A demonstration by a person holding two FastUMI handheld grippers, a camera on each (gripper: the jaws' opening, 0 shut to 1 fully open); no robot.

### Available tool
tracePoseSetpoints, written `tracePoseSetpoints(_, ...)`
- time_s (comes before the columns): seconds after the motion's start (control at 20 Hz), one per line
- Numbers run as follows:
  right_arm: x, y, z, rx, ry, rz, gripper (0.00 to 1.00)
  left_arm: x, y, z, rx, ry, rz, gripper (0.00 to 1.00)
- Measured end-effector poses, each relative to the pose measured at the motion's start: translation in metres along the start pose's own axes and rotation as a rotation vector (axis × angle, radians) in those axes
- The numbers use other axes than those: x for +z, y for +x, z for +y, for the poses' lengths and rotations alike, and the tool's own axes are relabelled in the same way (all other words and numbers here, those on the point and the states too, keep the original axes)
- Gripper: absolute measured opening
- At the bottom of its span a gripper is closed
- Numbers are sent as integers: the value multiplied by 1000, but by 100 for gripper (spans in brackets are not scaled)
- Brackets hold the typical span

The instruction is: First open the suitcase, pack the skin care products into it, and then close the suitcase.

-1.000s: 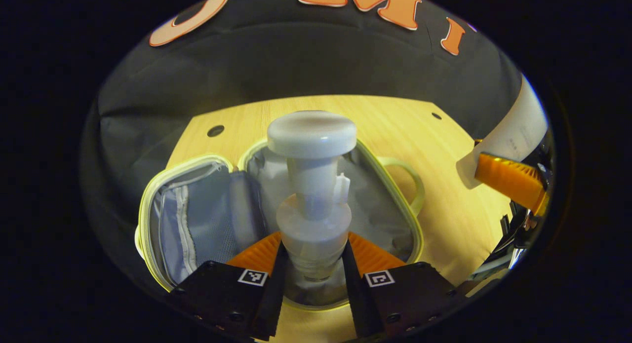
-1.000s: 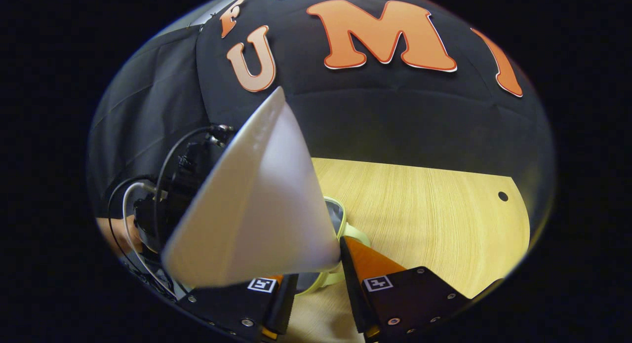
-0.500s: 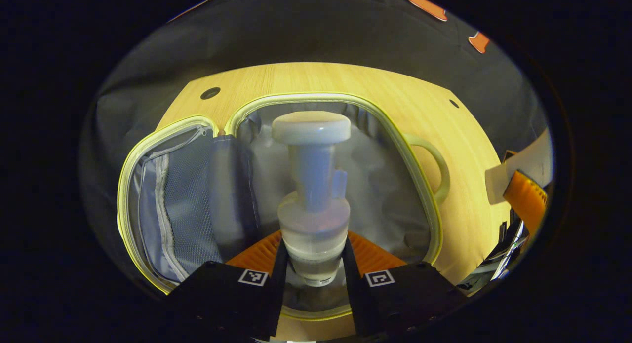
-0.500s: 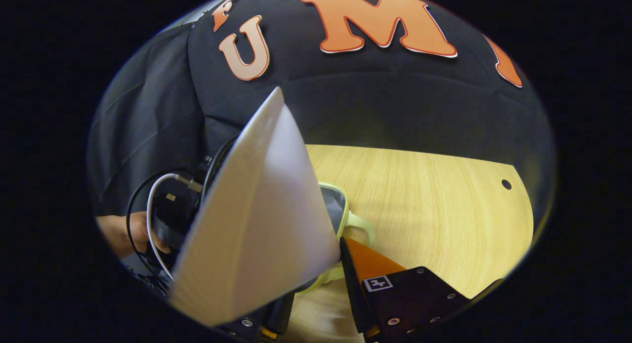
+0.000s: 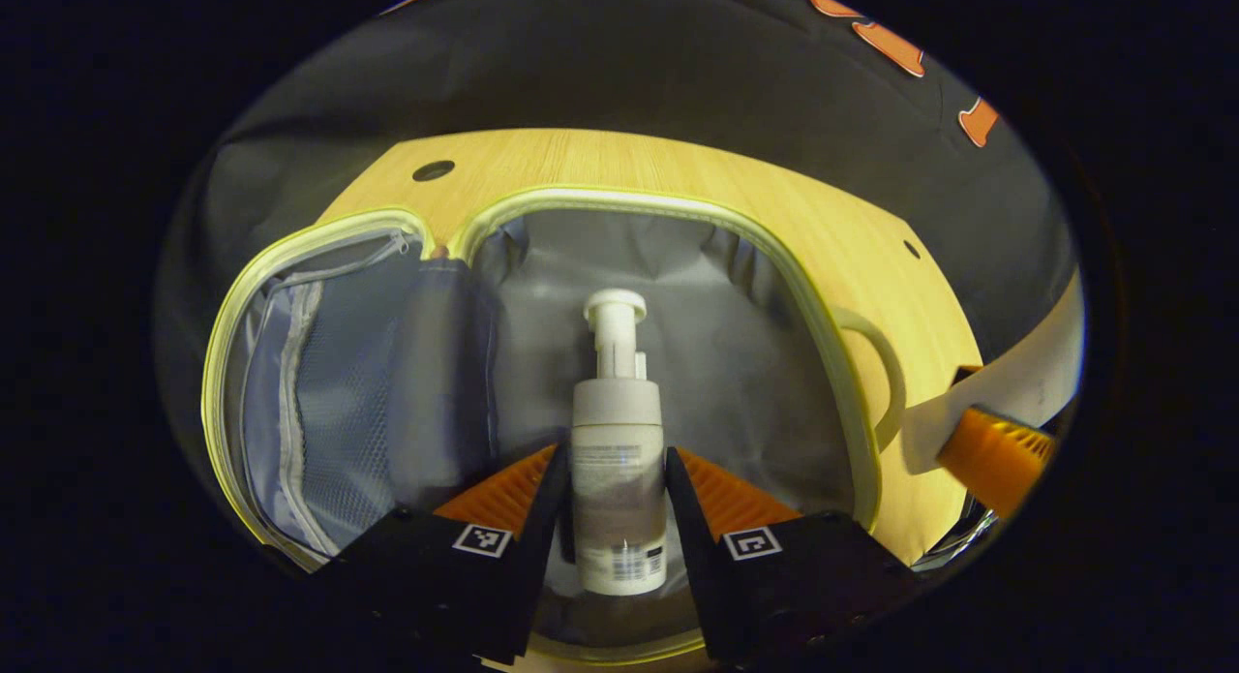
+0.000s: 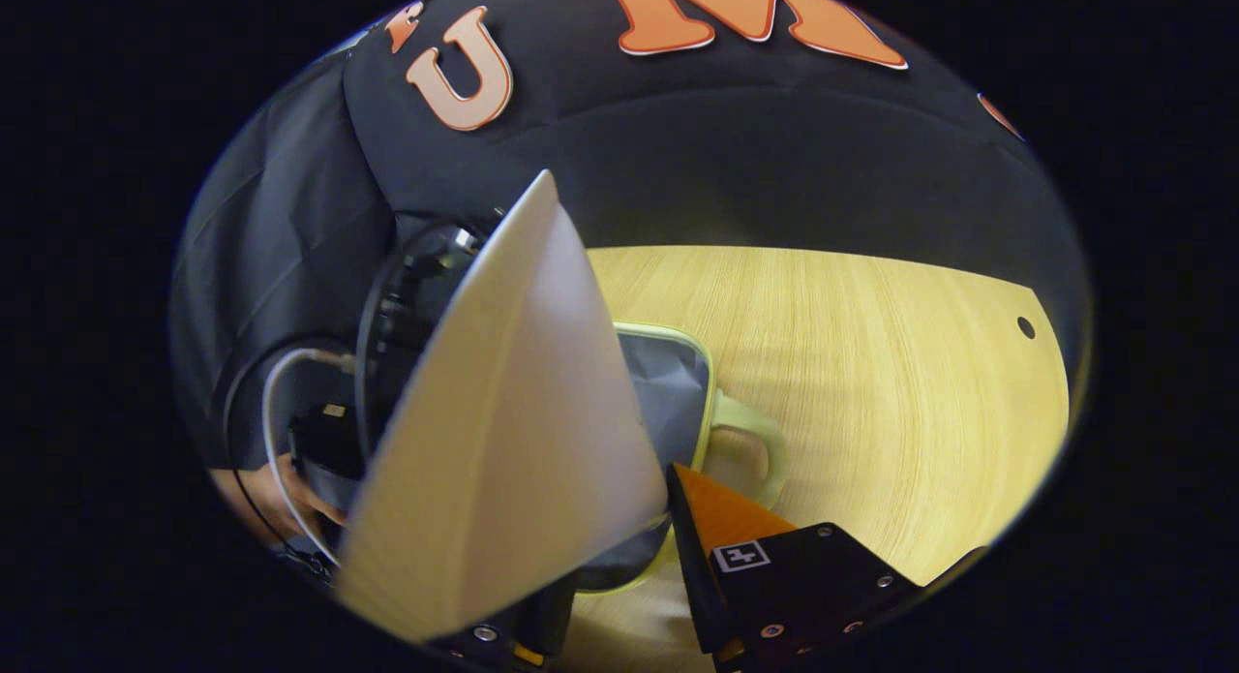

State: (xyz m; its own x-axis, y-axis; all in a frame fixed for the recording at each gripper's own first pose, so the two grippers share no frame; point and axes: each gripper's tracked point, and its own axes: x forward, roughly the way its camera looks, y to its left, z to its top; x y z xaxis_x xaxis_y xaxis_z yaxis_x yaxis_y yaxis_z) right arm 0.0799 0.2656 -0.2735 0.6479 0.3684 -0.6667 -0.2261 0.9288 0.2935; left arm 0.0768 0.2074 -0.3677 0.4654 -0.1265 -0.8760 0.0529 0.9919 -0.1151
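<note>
Packing step — my left gripper (image 5: 617, 494) had its jaws clamped on the pump bottle (image 5: 617, 460) inside the open suitcase (image 5: 678, 203), right gripper (image 6: 619, 566) clamped on a white tube (image 6: 503, 460) — next up, releasing the bottle.

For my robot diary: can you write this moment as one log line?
suitcase: open | left hand-held gripper: pump bottle between fingers, inside suitcase | right hand-held gripper: holds white tube

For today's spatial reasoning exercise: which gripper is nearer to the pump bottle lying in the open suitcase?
Left. The left gripper has its fingers on either side of the pump bottle inside the suitcase. The right gripper, holding a white tube, hovers off by the suitcase's handle side.
</note>
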Motion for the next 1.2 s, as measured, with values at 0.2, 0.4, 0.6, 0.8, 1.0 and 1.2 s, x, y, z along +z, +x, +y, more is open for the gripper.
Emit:
tracePoseSetpoints(0.2, -11, 13, 5, 19, 3, 61, 56, 20, -31, 23, -1, -40, -122, 66)
tracePoseSetpoints(0.4, -33, 31, 9, 30, 24, 162, 55, 41, -75, 52, 62, -53, -251, 86)
tracePoseSetpoints(0.6, -49, 44, 9, 13, 64, 258, 55, 48, -108, 96, 133, -92, -315, 86)
tracePoseSetpoints(0.8, -69, 60, 16, -5, 121, 401, 50, 40, -134, 143, 208, -165, -335, 86)
tracePoseSetpoints(1.0, -71, 72, 15, -57, 228, 454, 50, 27, -145, 181, 267, -221, -342, 86)
tracePoseSetpoints(1.2, -78, 70, 11, -119, 250, 470, 51, 13, -152, 212, 318, -278, -346, 86)
